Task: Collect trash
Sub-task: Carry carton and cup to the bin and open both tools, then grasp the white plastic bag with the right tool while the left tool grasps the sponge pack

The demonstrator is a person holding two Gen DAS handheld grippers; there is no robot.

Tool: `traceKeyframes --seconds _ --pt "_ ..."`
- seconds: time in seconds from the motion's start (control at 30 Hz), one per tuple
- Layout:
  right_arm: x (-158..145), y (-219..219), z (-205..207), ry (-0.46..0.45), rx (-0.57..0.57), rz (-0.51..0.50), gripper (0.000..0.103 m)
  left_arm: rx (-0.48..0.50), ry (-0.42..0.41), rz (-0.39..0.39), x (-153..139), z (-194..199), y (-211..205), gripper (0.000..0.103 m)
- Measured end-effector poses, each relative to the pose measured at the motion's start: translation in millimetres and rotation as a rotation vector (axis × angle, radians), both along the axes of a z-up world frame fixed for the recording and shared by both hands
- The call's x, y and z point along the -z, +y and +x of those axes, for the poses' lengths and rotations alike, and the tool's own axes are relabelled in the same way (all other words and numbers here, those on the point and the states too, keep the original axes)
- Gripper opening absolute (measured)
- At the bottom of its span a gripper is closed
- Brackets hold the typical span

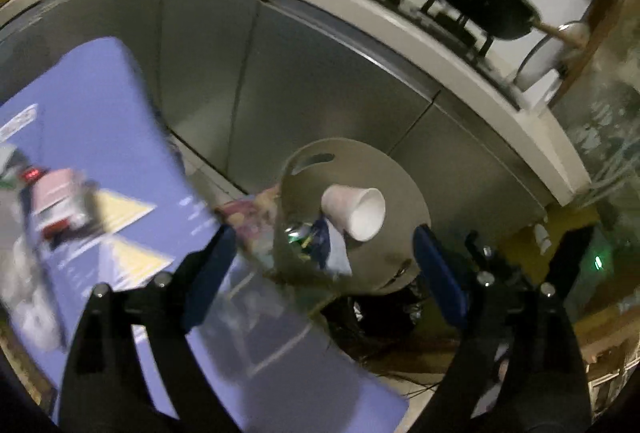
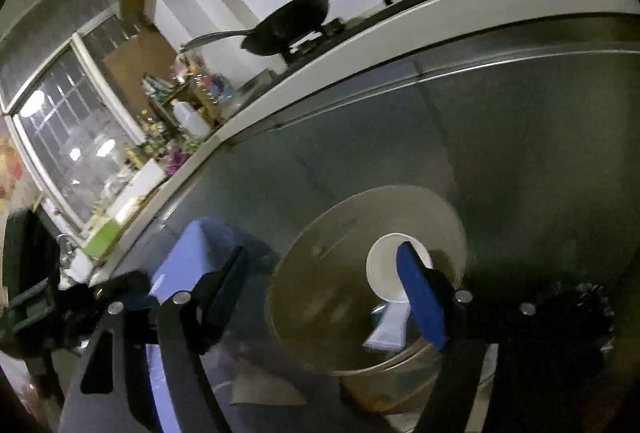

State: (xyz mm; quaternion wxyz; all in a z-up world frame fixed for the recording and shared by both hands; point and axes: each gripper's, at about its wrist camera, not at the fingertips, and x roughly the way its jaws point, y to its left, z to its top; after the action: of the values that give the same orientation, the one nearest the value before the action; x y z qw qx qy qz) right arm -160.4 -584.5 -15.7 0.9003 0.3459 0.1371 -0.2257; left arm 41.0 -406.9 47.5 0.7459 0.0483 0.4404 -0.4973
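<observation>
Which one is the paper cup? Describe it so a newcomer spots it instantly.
Find the steel cabinet fronts under the stove counter; on the floor before them stands a beige trash bin. The white paper cup lies tipped at its mouth, open end showing, the only plain white round thing among the colourful wrappers.

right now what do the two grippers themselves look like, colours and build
Both match: the left gripper and right gripper have matte black angular finger arms with cut-out slots and round silver bolt heads at the joints. Each finger ends in a flat blue pad, seen edge-on as a long rounded strip. No cables, markings or sleeves show in either wrist view.
</observation>
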Motion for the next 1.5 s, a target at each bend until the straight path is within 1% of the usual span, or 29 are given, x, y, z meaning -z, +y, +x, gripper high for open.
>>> traceKeyframes --seconds 0.07,0.13,0.2,0.3,0.37,0.4,0.47,0.5,0.57,0.63,0.7,0.77,0.8,0.83,0.87,0.93,1.0,1.07,1.13,1.2,1.27,1.33,1.37,1.4,1.43,1.5 --pt "-4 18 6 -0.005 -0.051 -0.002 0.071 -0.006 -0.024 -0.012 -4 -5 31 0.086" --pt "-8 33 14 -0.001 -0.100 -0.004 0.065 -0.011 -0.048 -0.018 -4 -11 62 0.086" --pt "-13 52 28 0.012 -0.170 -0.009 0.055 -0.041 -0.072 -0.026 -4 -12 103 0.086" --pt "-17 89 56 0.037 -0.295 -0.021 0.048 -0.104 -0.077 -0.029 0 -7 159 0.086" --pt "-20 115 74 0.054 -0.367 -0.032 0.047 -0.174 -0.077 -0.026 3 0 201 0.085" --pt "-21 126 81 0.057 -0.393 -0.034 0.047 -0.207 -0.072 -0.026 5 5 219 0.083" --pt "-23 152 96 0.079 -0.450 -0.056 0.048 -0.290 -0.043 -0.030 9 18 259 0.081" --pt "-24 169 107 0.096 -0.485 -0.077 0.048 -0.323 -0.031 -0.034 11 22 274 0.080" --pt "-24 191 119 0.110 -0.524 -0.097 0.048 -0.394 -0.012 -0.039 16 31 305 0.077" --pt "-25 217 138 0.147 -0.571 -0.135 0.049 -0.445 0.001 -0.039 21 37 327 0.077" --pt "-27 239 161 0.188 -0.613 -0.197 0.057 -0.486 0.017 -0.040 24 44 346 0.077" --pt "-28 261 183 0.237 -0.629 -0.307 0.062 -0.487 0.008 -0.043 20 50 350 0.077" --pt "-26 268 189 0.251 -0.629 -0.345 0.063 -0.479 -0.013 -0.040 16 53 349 0.077" --pt "-25 275 199 0.272 -0.628 -0.387 0.063 -0.462 -0.061 -0.029 8 58 343 0.077" --pt "-23 277 207 0.285 -0.624 -0.402 0.063 -0.448 -0.093 -0.020 3 61 339 0.077" --pt "-19 279 225 0.312 -0.622 -0.399 0.063 -0.387 -0.170 -0.002 -7 75 324 0.077" --pt "-15 278 235 0.323 -0.625 -0.371 0.063 -0.341 -0.225 0.026 -11 86 307 0.077" --pt "-13 277 240 0.320 -0.633 -0.347 0.063 -0.291 -0.262 0.045 -13 96 292 0.077" --pt "-11 277 244 0.322 -0.641 -0.349 0.063 -0.248 -0.284 0.057 -12 105 278 0.077" --pt "-10 278 248 0.328 -0.647 -0.350 0.063 -0.202 -0.308 0.069 -9 112 265 0.077" --pt "-7 278 253 0.337 -0.652 -0.341 0.063 -0.163 -0.332 0.101 -1 117 254 0.077" --pt "-4 278 257 0.339 -0.657 -0.327 0.063 -0.141 -0.326 0.127 7 122 246 0.062" --pt "-3 277 258 0.338 -0.664 -0.319 0.047 -0.123 -0.302 0.134 11 125 243 0.040" --pt "-2 278 259 0.338 -0.678 -0.310 0.020 -0.112 -0.282 0.133 13 125 242 0.032" --pt "-1 279 259 0.342 -0.693 -0.298 0.013 -0.105 -0.263 0.123 14 125 242 0.031" --pt "-4 282 248 0.316 -0.703 -0.271 0.006 -0.097 -0.256 0.095 12 116 247 0.029"
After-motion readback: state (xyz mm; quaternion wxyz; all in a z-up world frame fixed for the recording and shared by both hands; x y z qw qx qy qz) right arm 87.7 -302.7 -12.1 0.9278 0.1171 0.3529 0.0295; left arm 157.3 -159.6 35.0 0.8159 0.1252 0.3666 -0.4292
